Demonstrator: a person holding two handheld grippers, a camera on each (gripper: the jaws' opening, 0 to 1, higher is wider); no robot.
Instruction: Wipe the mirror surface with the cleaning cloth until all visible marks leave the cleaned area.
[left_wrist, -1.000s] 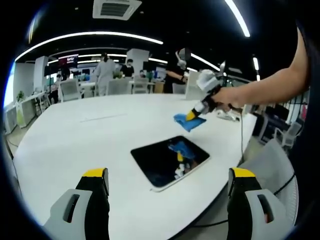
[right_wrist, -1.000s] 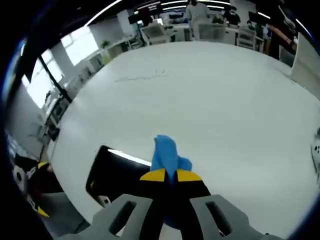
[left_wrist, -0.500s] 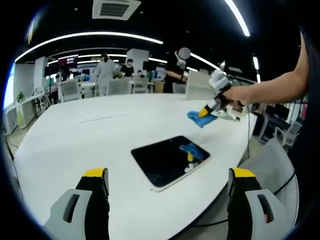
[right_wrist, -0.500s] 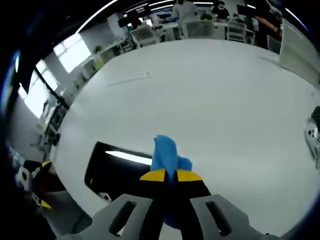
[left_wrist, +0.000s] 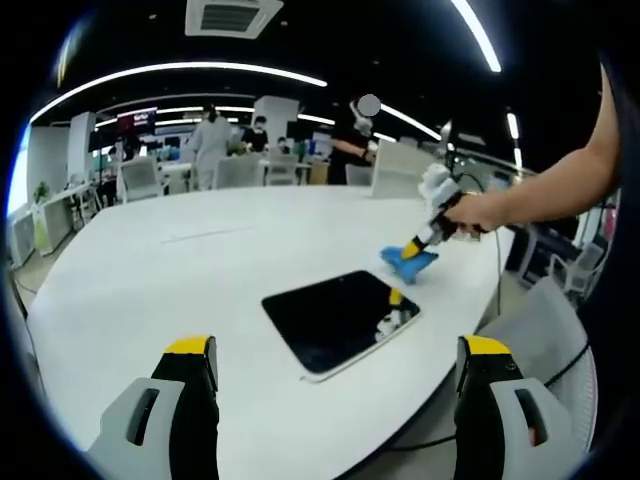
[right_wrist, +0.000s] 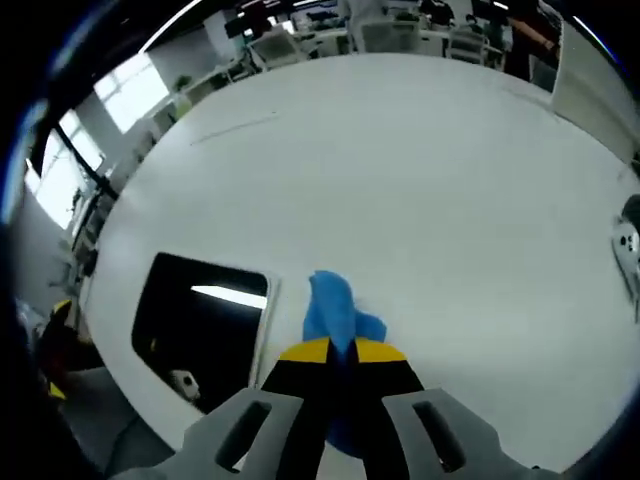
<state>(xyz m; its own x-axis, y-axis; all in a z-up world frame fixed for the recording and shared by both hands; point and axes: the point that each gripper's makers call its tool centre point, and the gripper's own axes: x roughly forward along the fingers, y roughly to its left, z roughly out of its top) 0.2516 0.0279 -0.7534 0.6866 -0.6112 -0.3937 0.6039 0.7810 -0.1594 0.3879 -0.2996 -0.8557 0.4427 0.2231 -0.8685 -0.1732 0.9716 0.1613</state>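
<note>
Now the right gripper (right_wrist: 342, 352) has its yellow-tipped jaws pressed together on the blue cloth (right_wrist: 335, 308), which bunches up just ahead of the tips. Through the right gripper view, the mirror (right_wrist: 200, 325) lies on the white table (right_wrist: 450, 200) to the left of those jaws, just beside the cloth, its dark glass reflecting a bright ceiling light. The cloth is off the glass, past the mirror's near edge.

From the left gripper view, the left gripper (left_wrist: 335, 400) hangs with its jaws spread wide and nothing between them. The mirror (left_wrist: 335, 318) lies flat straight ahead of them, between the two tips as seen from there, near the table's (left_wrist: 180, 280) front edge. Beyond the mirror's far right corner, the right gripper (left_wrist: 415, 243) comes in from the right, held by a hand (left_wrist: 480, 212), its tip down at the cloth (left_wrist: 408, 262) on the tabletop just beside the mirror. A reflection of that gripper shows in the glass near the same corner.

Far ahead of both grippers, people stand among desks and chairs (left_wrist: 140, 180) under long ceiling lights.
</note>
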